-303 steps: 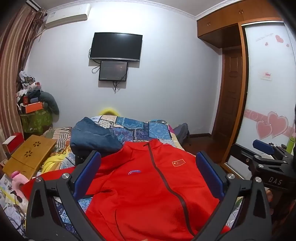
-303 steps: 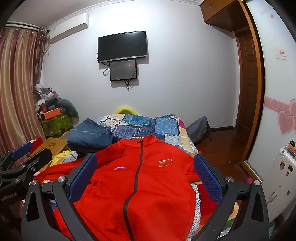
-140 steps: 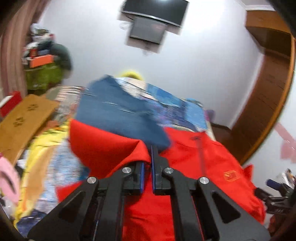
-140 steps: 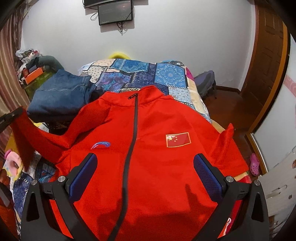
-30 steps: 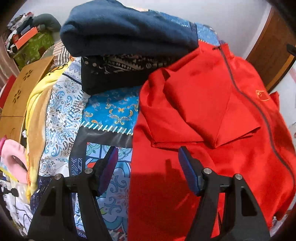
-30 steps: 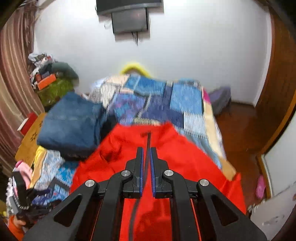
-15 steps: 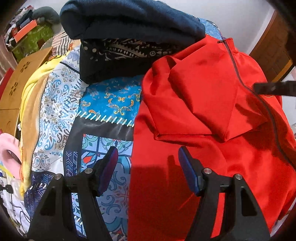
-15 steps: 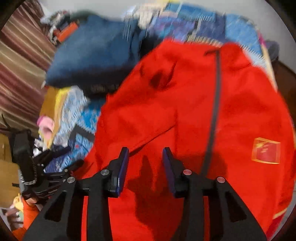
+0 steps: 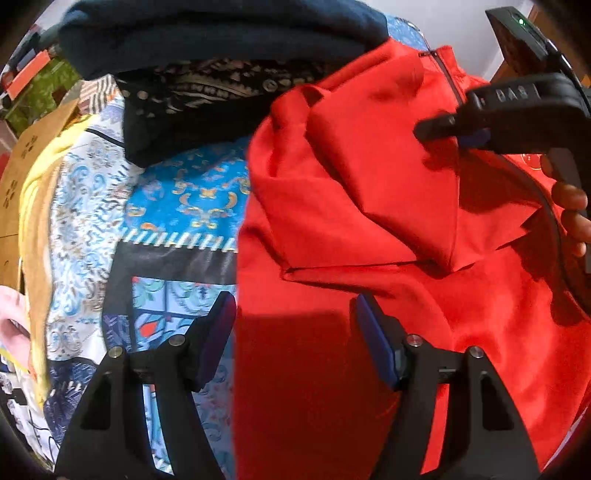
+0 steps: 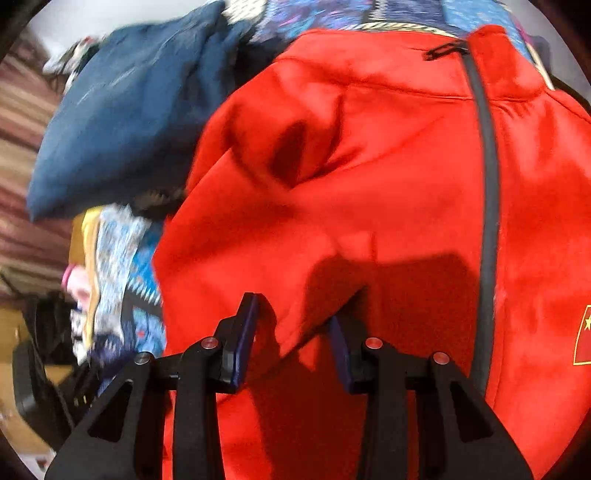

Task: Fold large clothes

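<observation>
A red zip jacket (image 9: 388, 325) lies front up on the patterned bed; its left sleeve (image 9: 373, 184) is folded in across the chest. My left gripper (image 9: 295, 332) is open and empty, straddling the jacket's left side edge. My right gripper (image 10: 293, 332) is open just above the folded sleeve's lower edge (image 10: 317, 325), with fabric between its fingers but not pinched. It also shows in the left wrist view (image 9: 472, 138), hovering over the sleeve. The jacket's grey zip (image 10: 489, 206) and flag patch (image 10: 583, 332) show on the right.
Folded blue jeans (image 9: 221, 33) on a dark patterned cloth (image 9: 199, 103) lie beyond the jacket's left shoulder. The blue patchwork bedspread (image 9: 184, 199) shows left of the jacket. A yellow cloth (image 9: 37, 206) and a wooden board (image 9: 14, 173) are at the far left.
My right gripper, shut a second ago, has opened and come down low over the folded sleeve. My left gripper stays open and has moved closer to the jacket's left edge.
</observation>
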`<control>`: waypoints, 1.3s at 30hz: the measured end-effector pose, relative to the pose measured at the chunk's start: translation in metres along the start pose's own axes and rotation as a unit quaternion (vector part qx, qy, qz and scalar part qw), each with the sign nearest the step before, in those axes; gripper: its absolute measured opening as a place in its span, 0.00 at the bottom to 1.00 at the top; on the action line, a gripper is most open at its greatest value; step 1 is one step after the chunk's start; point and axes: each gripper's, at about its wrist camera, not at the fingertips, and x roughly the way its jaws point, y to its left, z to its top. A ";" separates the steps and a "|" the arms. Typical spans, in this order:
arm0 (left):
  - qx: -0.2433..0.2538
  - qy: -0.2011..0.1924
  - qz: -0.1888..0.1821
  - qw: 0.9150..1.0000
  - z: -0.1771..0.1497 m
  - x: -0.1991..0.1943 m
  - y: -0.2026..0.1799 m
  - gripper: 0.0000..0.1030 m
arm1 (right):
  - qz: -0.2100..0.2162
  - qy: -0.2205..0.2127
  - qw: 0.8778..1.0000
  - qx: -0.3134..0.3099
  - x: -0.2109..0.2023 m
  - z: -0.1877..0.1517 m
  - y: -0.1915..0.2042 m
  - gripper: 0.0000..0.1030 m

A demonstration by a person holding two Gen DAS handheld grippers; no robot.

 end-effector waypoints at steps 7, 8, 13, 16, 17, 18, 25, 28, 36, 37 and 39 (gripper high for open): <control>0.019 0.004 0.023 1.000 0.010 0.008 -0.018 0.65 | 0.042 -0.073 0.996 0.007 -0.048 0.001 -0.014 0.06; 0.019 0.005 0.024 1.000 0.012 0.009 -0.019 0.65 | 0.048 -0.097 0.994 0.001 -0.069 0.000 -0.015 0.06; 0.017 0.010 0.022 1.000 0.025 0.009 -0.027 0.65 | 0.038 -0.195 0.980 -0.030 -0.153 -0.004 -0.019 0.06; 0.014 0.006 0.004 1.000 0.032 0.005 -0.033 0.65 | 0.022 -0.250 0.968 -0.029 -0.197 -0.009 -0.025 0.06; 0.016 0.004 0.003 1.000 0.032 0.003 -0.034 0.65 | 0.018 -0.264 0.964 -0.024 -0.209 -0.012 -0.029 0.06; 0.018 0.001 0.001 1.000 0.031 0.000 -0.036 0.65 | 0.012 -0.276 0.961 -0.019 -0.213 -0.014 -0.031 0.06; 0.040 -0.001 0.005 0.999 0.032 0.011 -0.049 0.82 | -0.038 -0.310 0.949 0.030 -0.232 -0.031 -0.062 0.06; -0.005 -0.014 0.046 0.999 0.039 0.016 -0.032 0.84 | -0.060 -0.311 0.947 0.049 -0.241 -0.033 -0.080 0.06; -0.096 -0.025 0.142 0.985 0.038 0.032 0.031 0.84 | -0.079 -0.345 0.933 0.073 -0.287 -0.047 -0.108 0.06; -0.120 -0.030 0.130 0.984 0.035 0.031 0.040 0.84 | -0.076 -0.341 0.934 0.075 -0.284 -0.050 -0.111 0.06; -0.138 -0.047 0.134 0.980 0.031 0.024 0.048 0.84 | -0.091 -0.327 0.938 0.075 -0.270 -0.054 -0.115 0.06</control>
